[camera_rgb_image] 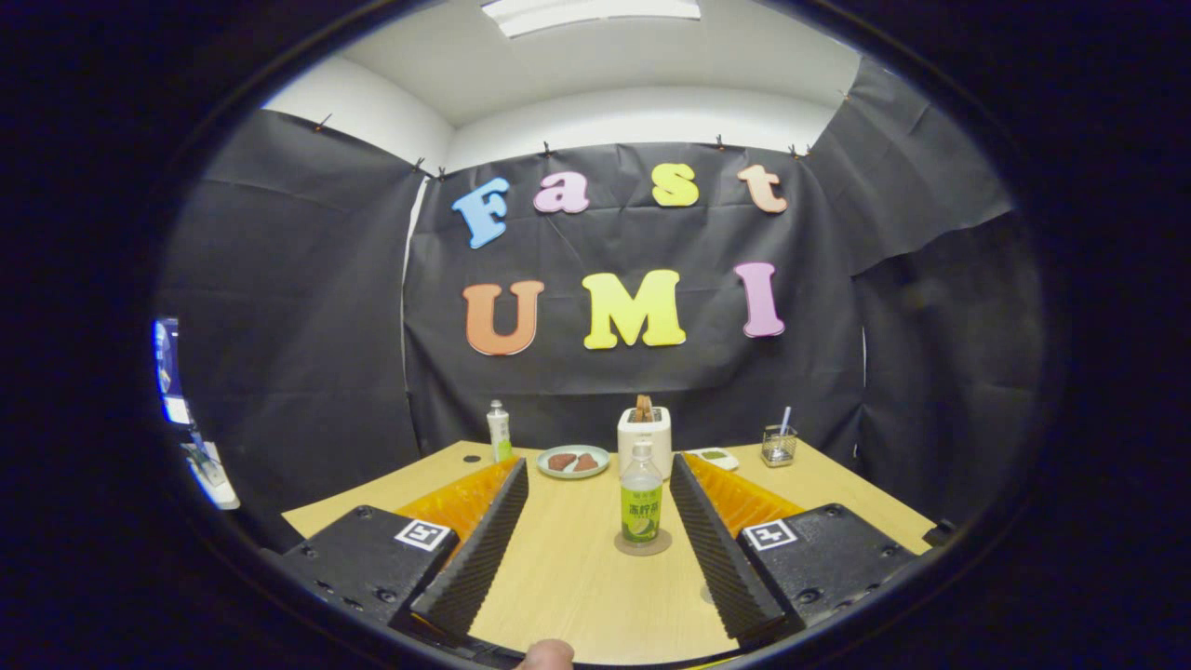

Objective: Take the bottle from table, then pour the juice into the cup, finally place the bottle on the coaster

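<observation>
The bottle [641, 498] stands upright on the coaster [642, 543], its cap on and a green label round its lower half; it sits between my two fingers, nearer the right one, with a gap on either side so that neither finger touches it; my hand-held gripper [599, 484] is spread wide, the left finger [475, 558] and right finger [721, 549] running forward along the desk [577, 586] on either side of the bottle; the coaster is a round, pale disc lying flat on the wooden desk, showing as a rim round the bottle's base; a fingertip [547, 654] of mine shows low down, between the rear ends of the fingers; just beyond the bottle stands a white toaster [645, 435] with slices of toast upright in its slots; beside the toaster, to its left, lies a plate [573, 462] with two brownish pieces on it; further left, near the desk's far edge, stands a spray bottle [500, 432], upright, with a small dark dot on the desk just beside it; to the right of the toaster lies a small white dish [715, 457] with something green on it, and beyond that a clear holder [779, 445] with a pen standing in it; I cannot make out a cup.
</observation>
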Available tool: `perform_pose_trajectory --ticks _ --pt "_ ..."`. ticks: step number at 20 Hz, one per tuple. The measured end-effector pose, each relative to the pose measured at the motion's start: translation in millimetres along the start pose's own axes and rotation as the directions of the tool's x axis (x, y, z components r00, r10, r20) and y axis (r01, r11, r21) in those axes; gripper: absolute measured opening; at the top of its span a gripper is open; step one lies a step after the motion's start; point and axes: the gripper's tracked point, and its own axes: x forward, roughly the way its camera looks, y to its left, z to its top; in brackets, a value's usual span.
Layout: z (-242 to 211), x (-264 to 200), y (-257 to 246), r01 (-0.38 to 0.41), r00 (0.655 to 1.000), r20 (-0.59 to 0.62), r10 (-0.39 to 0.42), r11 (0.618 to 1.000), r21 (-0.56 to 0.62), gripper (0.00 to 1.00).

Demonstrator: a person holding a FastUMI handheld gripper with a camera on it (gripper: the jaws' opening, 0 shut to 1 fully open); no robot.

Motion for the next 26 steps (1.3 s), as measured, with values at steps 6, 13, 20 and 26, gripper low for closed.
perform_pose_trajectory --ticks 6,13,20,26 --pt "-12.9 -21.6 10.7 -0.053 0.997 0.055 0.051 0.998 0.037 0.99" --pt "-9.1 -31.8 9.8 -0.045 0.995 0.089 0.044 0.999 0.01 1.0" --pt "-6.2 -35.7 12.4 -0.05 0.995 0.092 0.049 0.999 0.002 1.0" --pt "-4.5 -36.0 17.0 -0.065 0.993 0.095 0.066 0.998 -0.011 1.0"
